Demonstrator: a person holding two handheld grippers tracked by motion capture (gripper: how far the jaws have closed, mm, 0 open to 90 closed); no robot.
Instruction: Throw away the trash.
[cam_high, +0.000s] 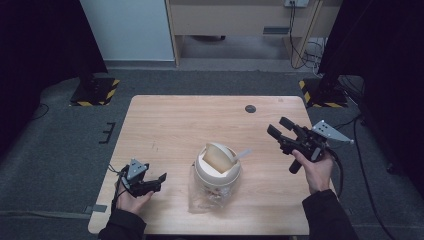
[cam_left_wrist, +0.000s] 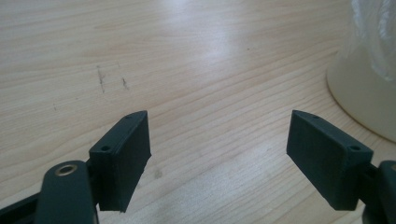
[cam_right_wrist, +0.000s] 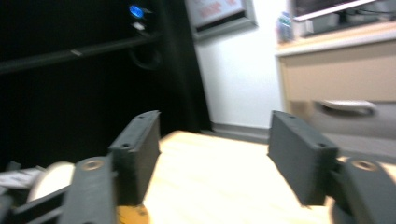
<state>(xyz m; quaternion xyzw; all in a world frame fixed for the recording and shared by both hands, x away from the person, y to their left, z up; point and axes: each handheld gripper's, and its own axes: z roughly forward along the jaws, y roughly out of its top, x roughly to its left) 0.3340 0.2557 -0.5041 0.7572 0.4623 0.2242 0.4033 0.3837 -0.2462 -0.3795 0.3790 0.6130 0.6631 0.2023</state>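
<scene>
A light wooden rectangular table (cam_high: 170, 125) stood on grey carpet, its top bare but for a small dark round mark (cam_high: 250, 108) near the far edge. Near the front middle of it sat a cream, round-bodied container (cam_high: 217, 175) with a tilted cream lid (cam_high: 218, 156) and a pale stick-like handle (cam_high: 243, 154) poking out to the right; crinkled clear plastic (cam_high: 200, 197) lay around its base.

The right gripper (cam_high: 277, 128) was raised off the table, to the right of the container and apart from it, jaws spread and grasping nothing. The left gripper (cam_high: 161, 179) lay low at the front left, near the container's left side, pointing toward it.

The left gripper view showed its jaws released wide over bare wood grain, the container's cream wall (cam_left_wrist: 362, 88) just beyond the right jaw. The right gripper view, blurred, showed parted jaws aimed across the table at a dark curtain (cam_right_wrist: 70, 79) and a beige cabinet (cam_right_wrist: 336, 70).
</scene>
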